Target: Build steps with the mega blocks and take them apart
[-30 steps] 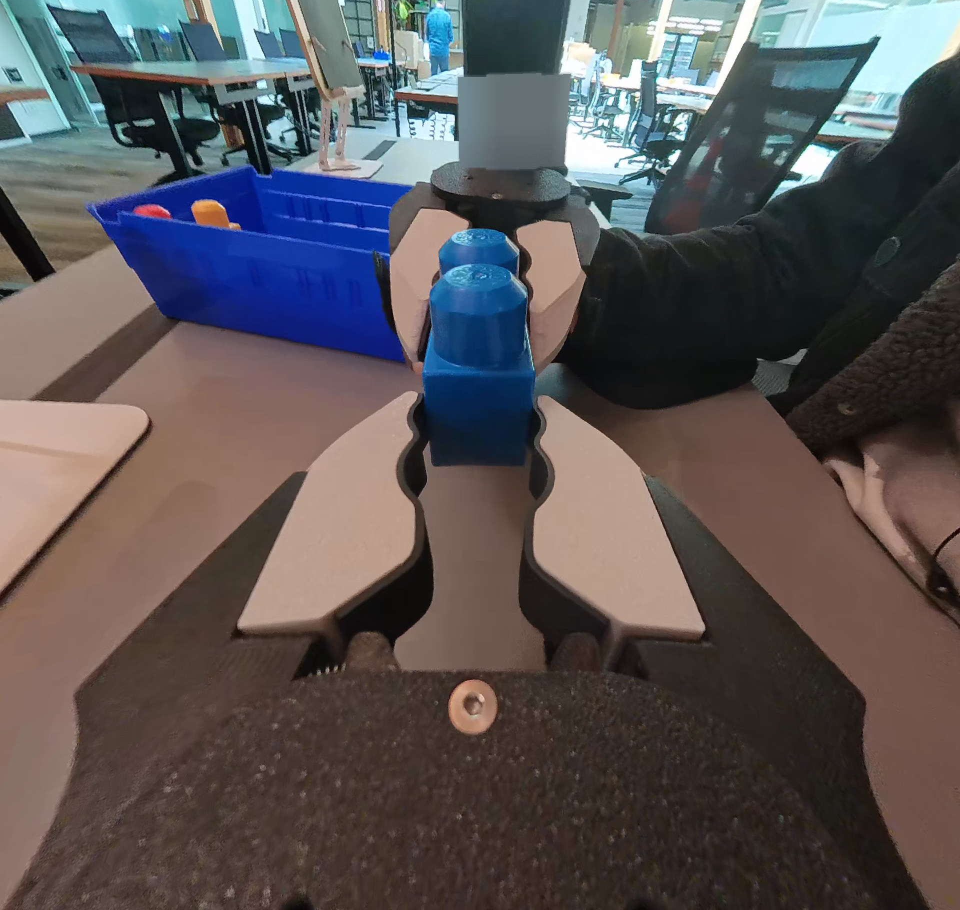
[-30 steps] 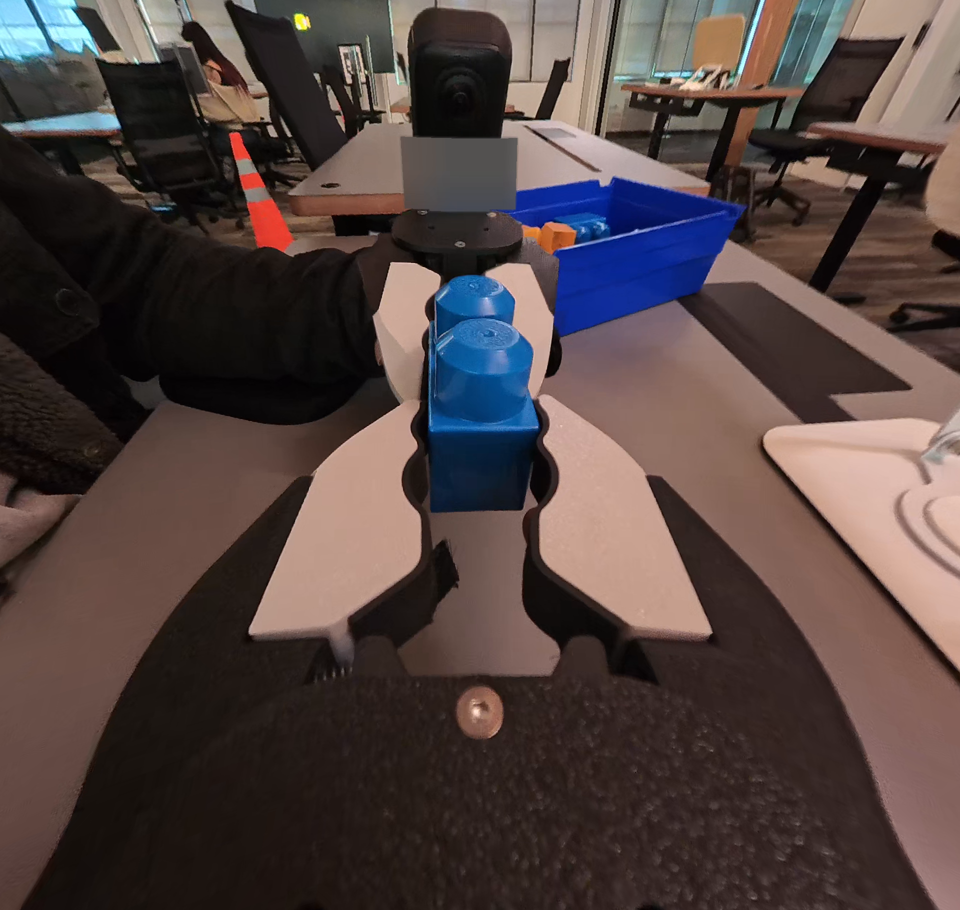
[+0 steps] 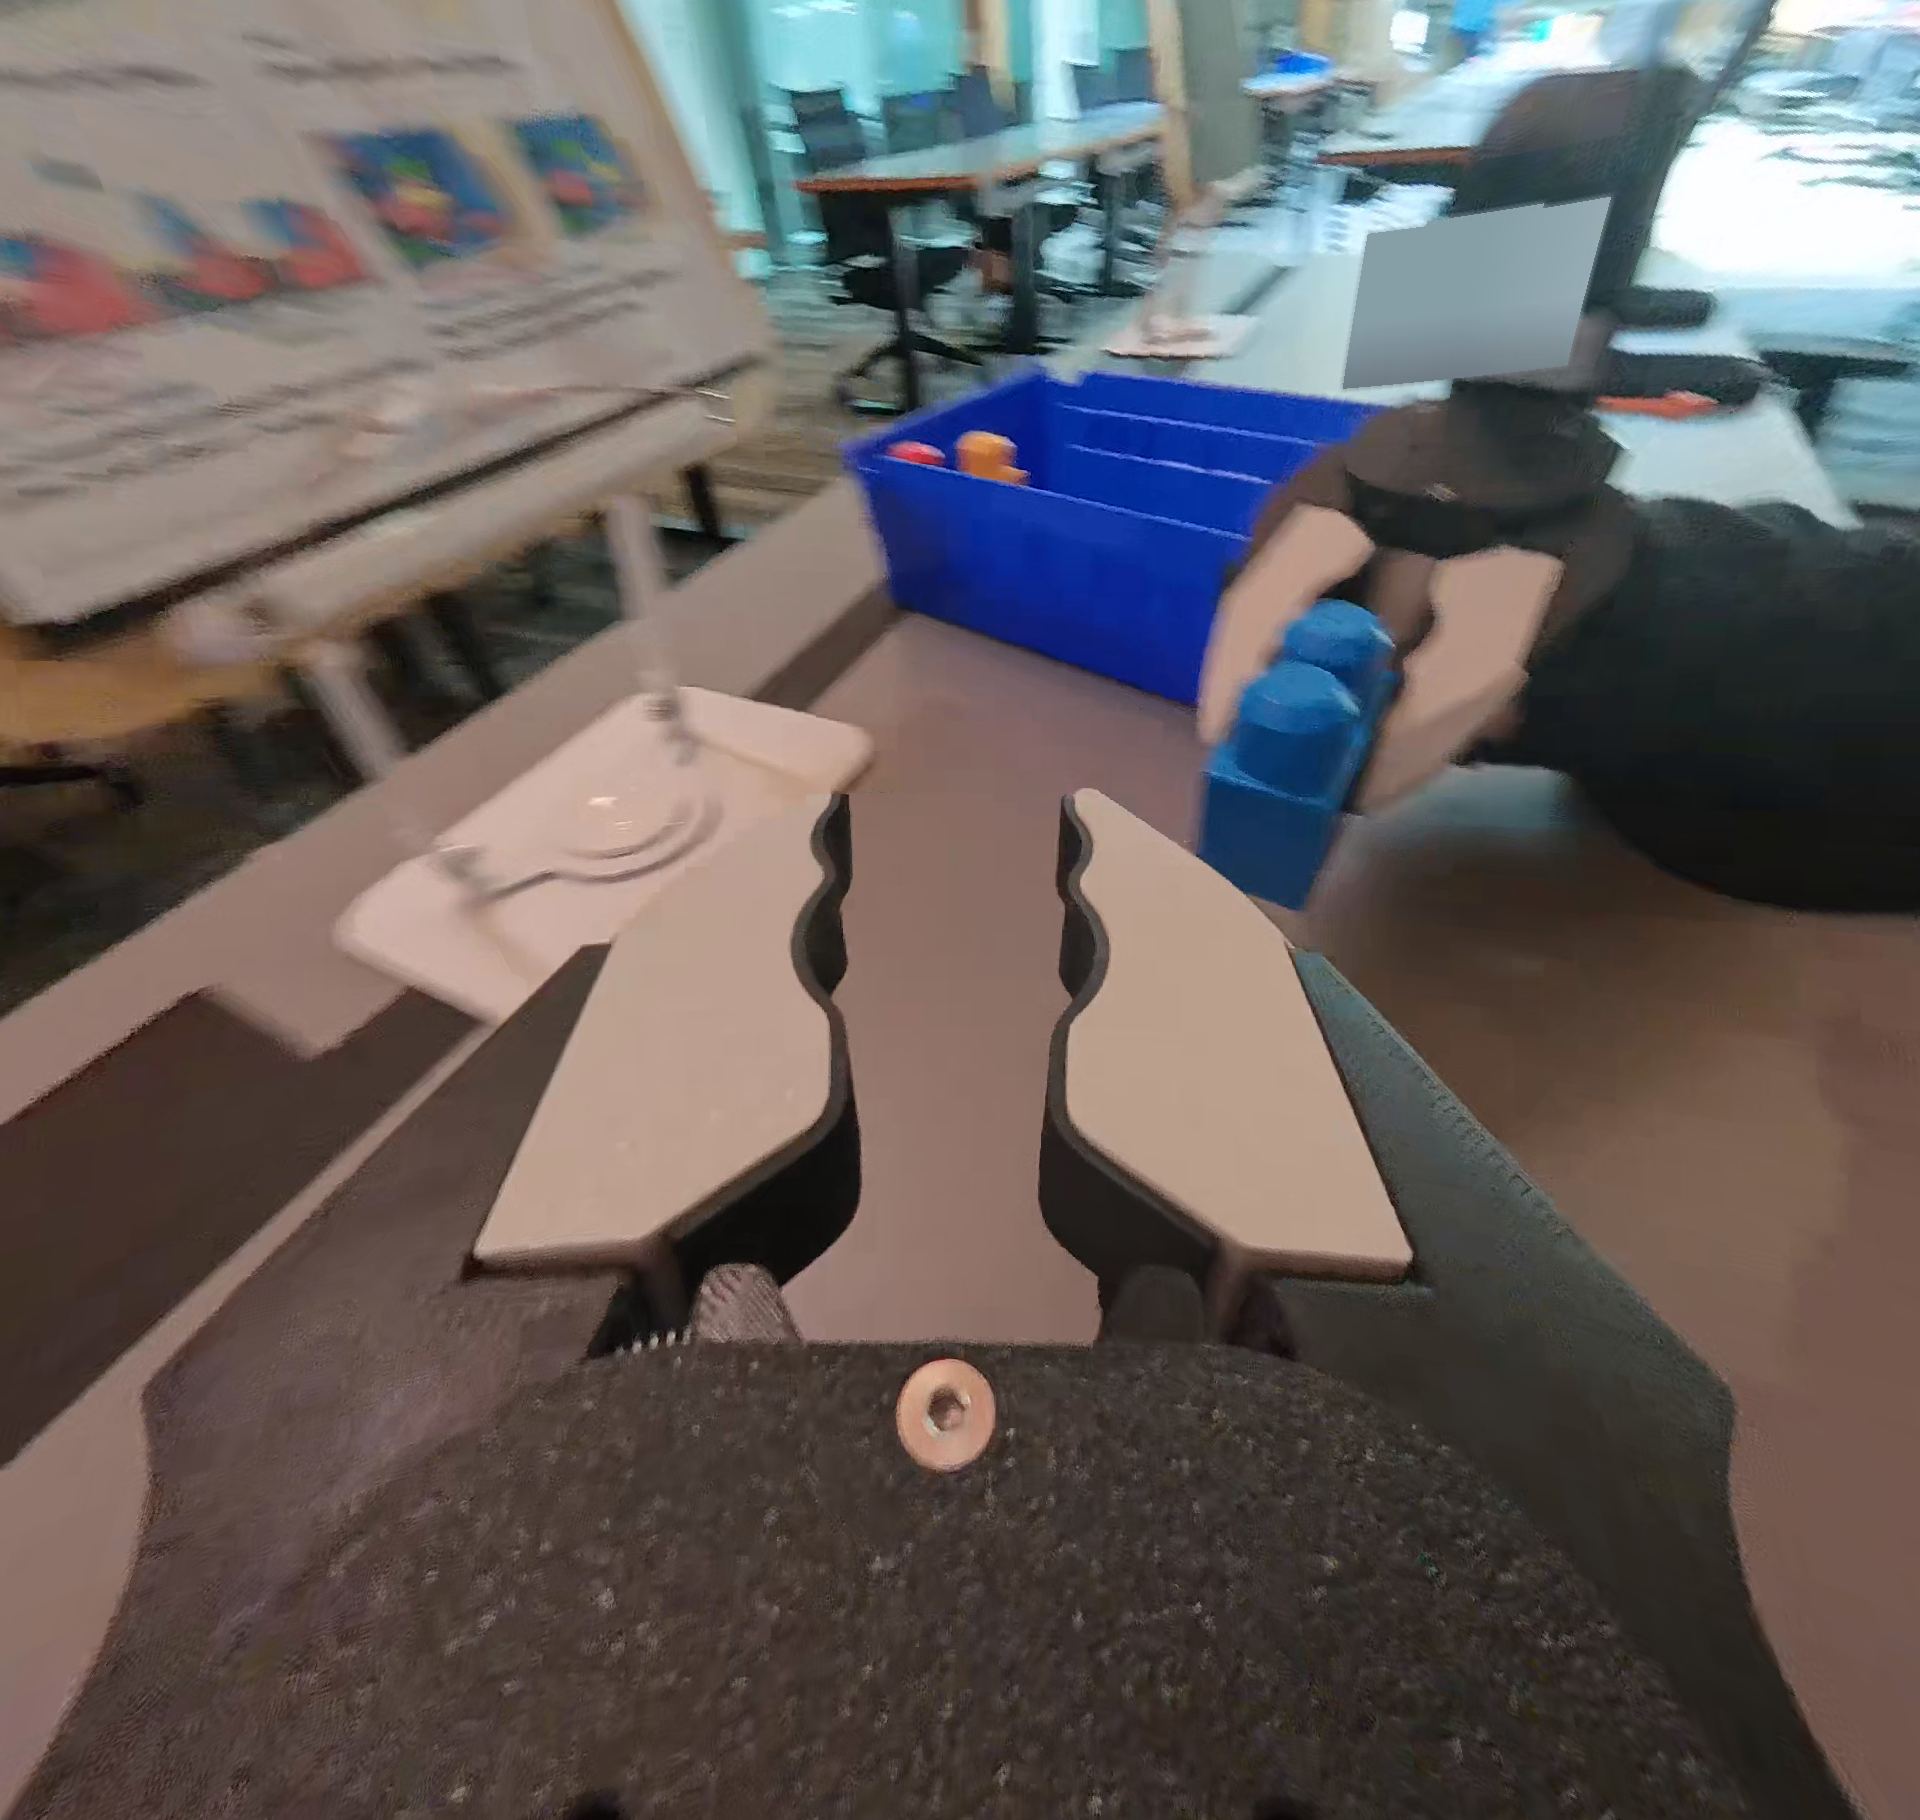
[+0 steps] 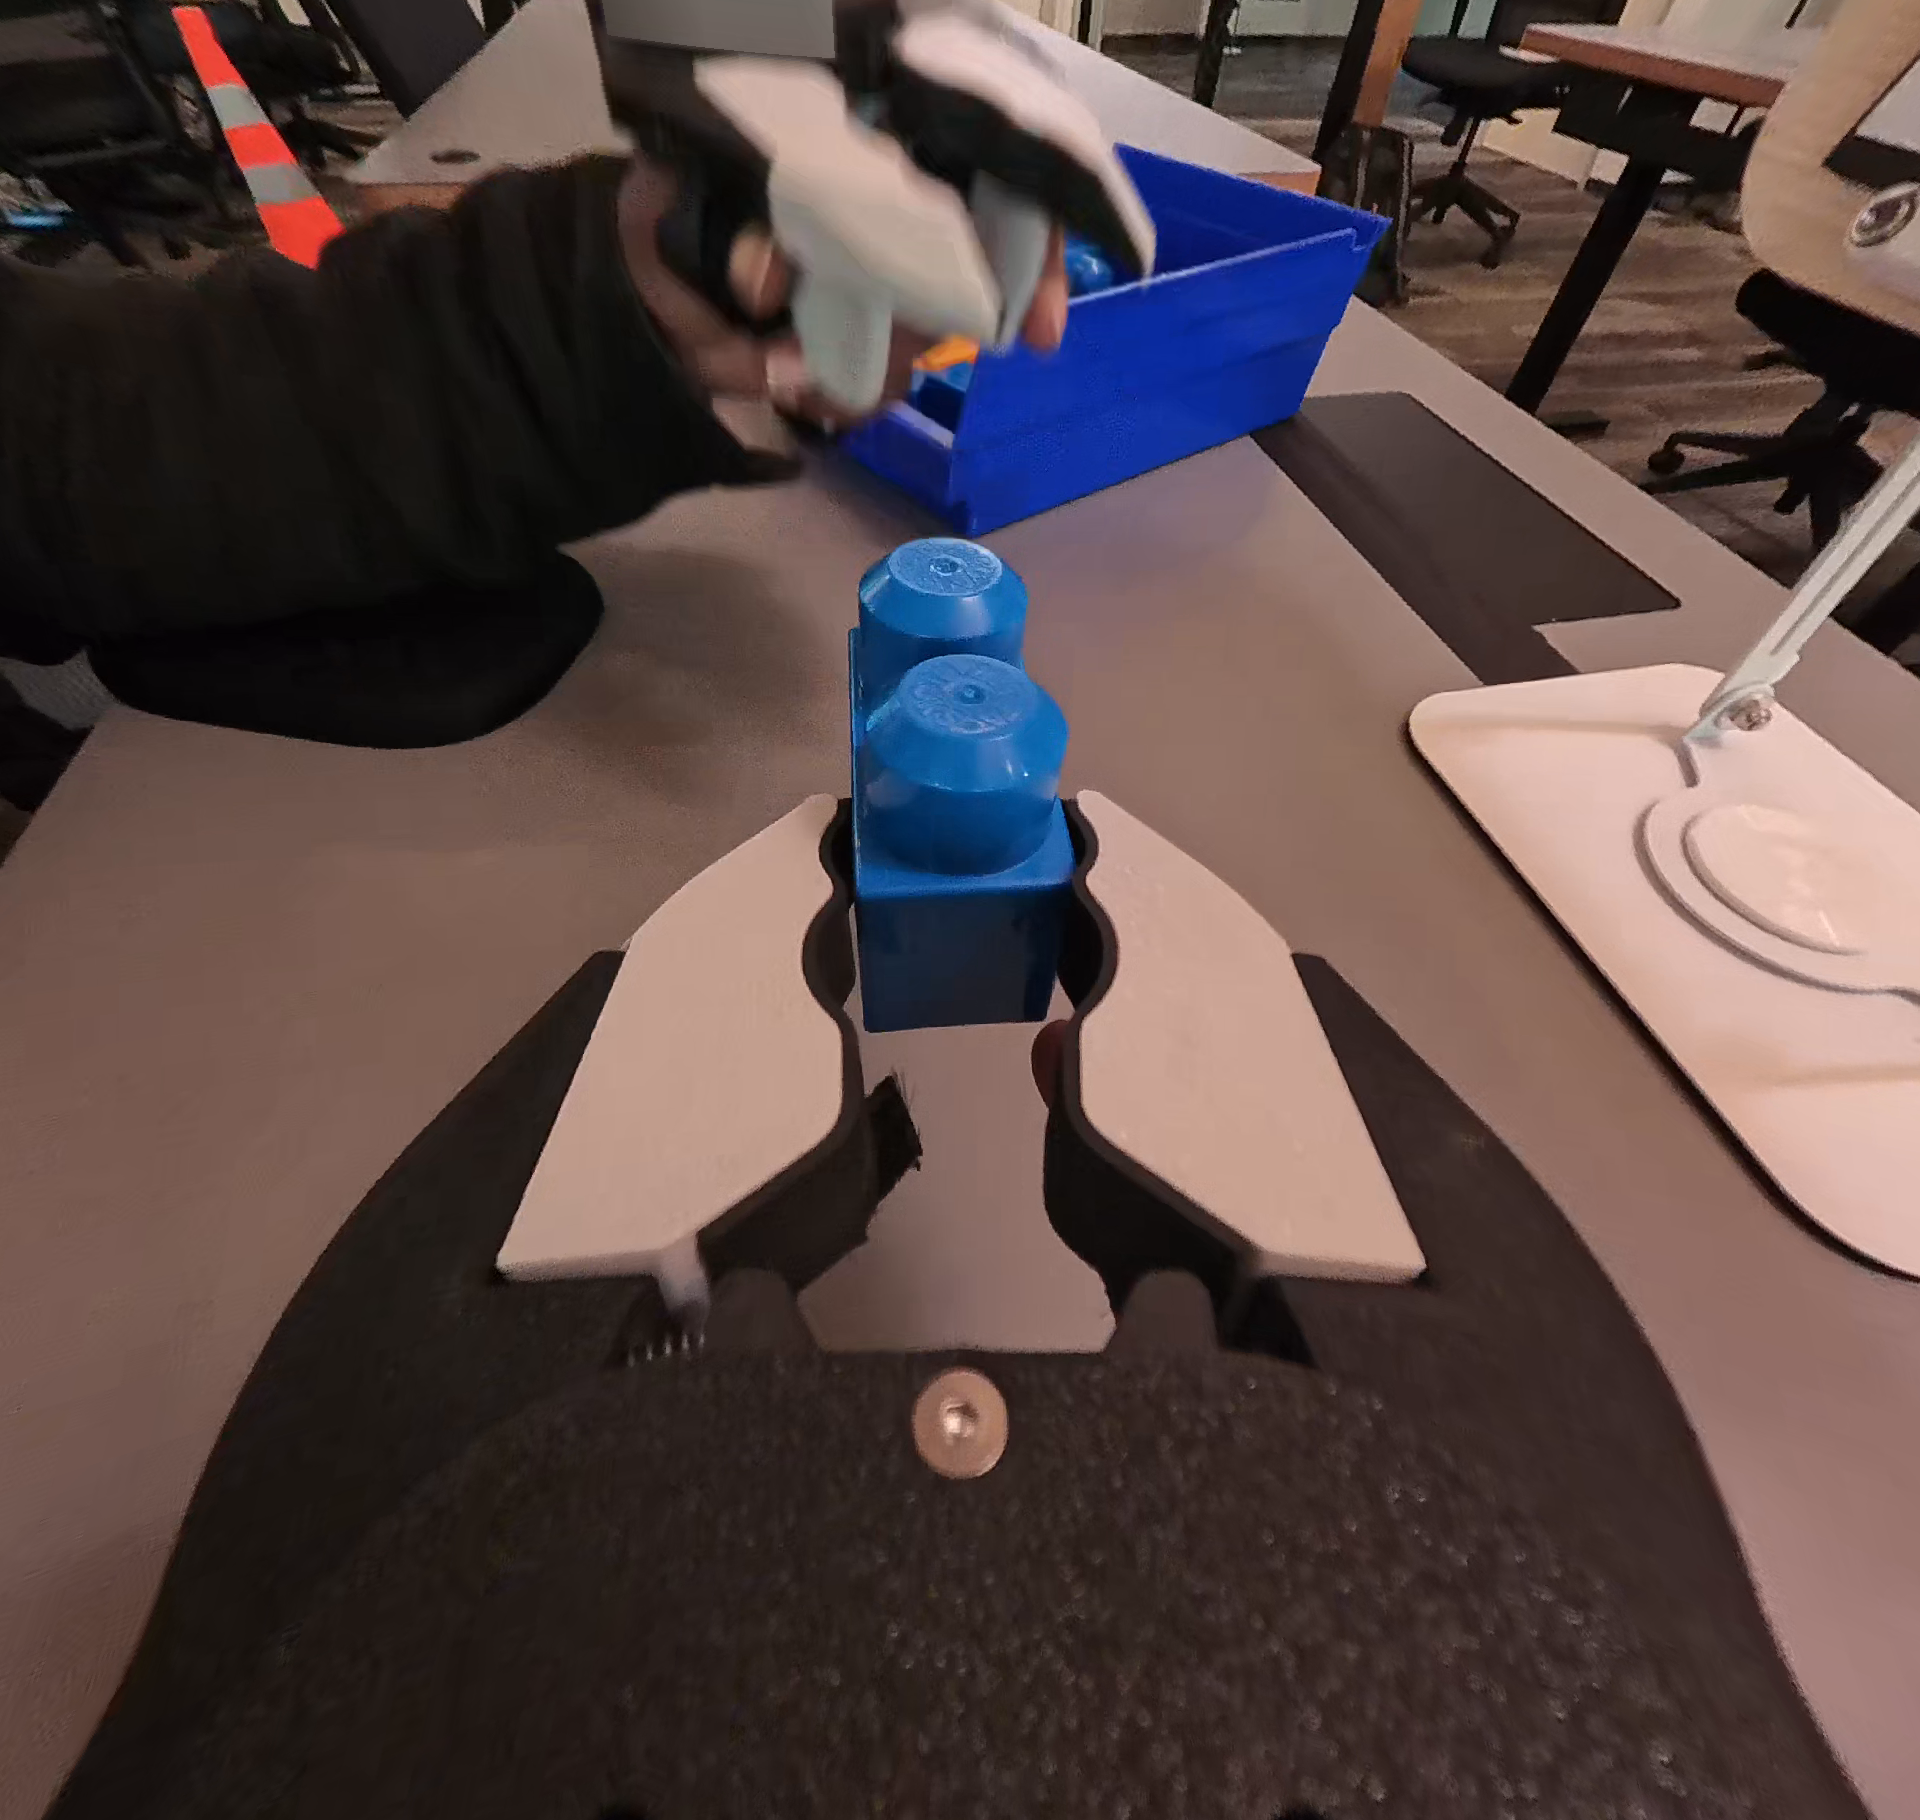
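A blue two-stud mega block sits between the fingers of my right gripper, which is shut on its near end, low over the grey table. I cannot tell if the block touches the table. In the left wrist view the same block shows at the right, held by the right gripper. My left gripper is open and empty, pointing left of the block. In the right wrist view it is blurred, raised above the table behind the block.
A blue bin stands at the back with red and orange blocks inside; it also shows in the right wrist view. A white lamp base lies on the table. A poster board stands at the left. Across from one pair of fingers to the other is roughly 12 cm.
My left gripper has let go of the blue block, opened, lifted and swung away to the left. My right gripper still holds the block.
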`<action>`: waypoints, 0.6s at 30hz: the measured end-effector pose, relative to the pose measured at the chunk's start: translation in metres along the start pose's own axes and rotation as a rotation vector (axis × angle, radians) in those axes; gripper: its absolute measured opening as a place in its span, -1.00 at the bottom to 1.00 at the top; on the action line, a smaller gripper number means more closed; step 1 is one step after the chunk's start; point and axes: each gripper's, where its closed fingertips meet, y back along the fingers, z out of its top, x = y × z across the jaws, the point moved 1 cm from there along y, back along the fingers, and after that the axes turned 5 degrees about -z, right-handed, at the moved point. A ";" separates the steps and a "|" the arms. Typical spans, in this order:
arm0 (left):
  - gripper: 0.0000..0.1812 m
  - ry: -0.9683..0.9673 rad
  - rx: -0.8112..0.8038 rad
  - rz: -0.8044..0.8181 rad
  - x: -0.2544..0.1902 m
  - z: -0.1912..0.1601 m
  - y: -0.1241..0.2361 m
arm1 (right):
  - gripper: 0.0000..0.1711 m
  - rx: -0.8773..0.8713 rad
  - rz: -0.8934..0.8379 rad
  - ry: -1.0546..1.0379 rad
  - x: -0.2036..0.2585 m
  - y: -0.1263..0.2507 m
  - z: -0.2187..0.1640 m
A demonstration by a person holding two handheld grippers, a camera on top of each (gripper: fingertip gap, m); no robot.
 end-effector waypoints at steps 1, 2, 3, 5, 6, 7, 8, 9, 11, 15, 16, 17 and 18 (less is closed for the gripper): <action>-0.63 0.008 -0.003 0.081 0.017 0.007 0.018 | -0.57 0.006 0.000 -0.004 -0.001 -0.001 -0.002; -0.64 0.017 0.002 0.146 0.032 0.012 0.037 | -0.57 0.014 0.000 -0.006 -0.001 -0.001 -0.004; -0.65 0.036 0.018 0.185 0.045 0.014 0.057 | -0.57 0.020 0.001 -0.006 -0.001 -0.002 -0.006; -0.61 0.089 0.129 0.262 0.071 0.004 0.094 | -0.57 0.032 -0.002 -0.004 -0.002 -0.004 -0.009; -0.60 0.097 0.207 0.290 0.082 -0.004 0.112 | -0.57 0.035 -0.001 -0.005 -0.002 -0.004 -0.009; -0.59 0.101 0.299 0.304 0.091 -0.014 0.127 | -0.57 0.033 0.002 -0.008 -0.002 -0.004 -0.009; -0.58 0.103 0.402 0.309 0.098 -0.028 0.140 | -0.57 0.033 0.007 -0.012 -0.002 -0.005 -0.010; -0.57 0.106 0.511 0.310 0.105 -0.043 0.152 | -0.57 0.037 0.012 -0.015 -0.001 -0.006 -0.011; -0.56 0.130 0.712 0.266 0.109 -0.076 0.169 | -0.57 0.050 0.021 -0.015 0.001 -0.008 -0.014; -0.55 0.117 1.019 0.146 0.105 -0.126 0.181 | -0.57 0.066 0.031 -0.020 0.002 -0.011 -0.019; -0.55 0.115 1.059 0.120 0.105 -0.133 0.181 | -0.57 0.067 0.033 -0.022 0.002 -0.011 -0.020; -0.56 0.107 1.094 0.113 0.107 -0.139 0.181 | -0.57 0.068 0.036 -0.025 0.002 -0.011 -0.021; -0.55 0.093 1.131 0.113 0.112 -0.144 0.183 | -0.57 0.070 0.037 -0.027 0.002 -0.011 -0.022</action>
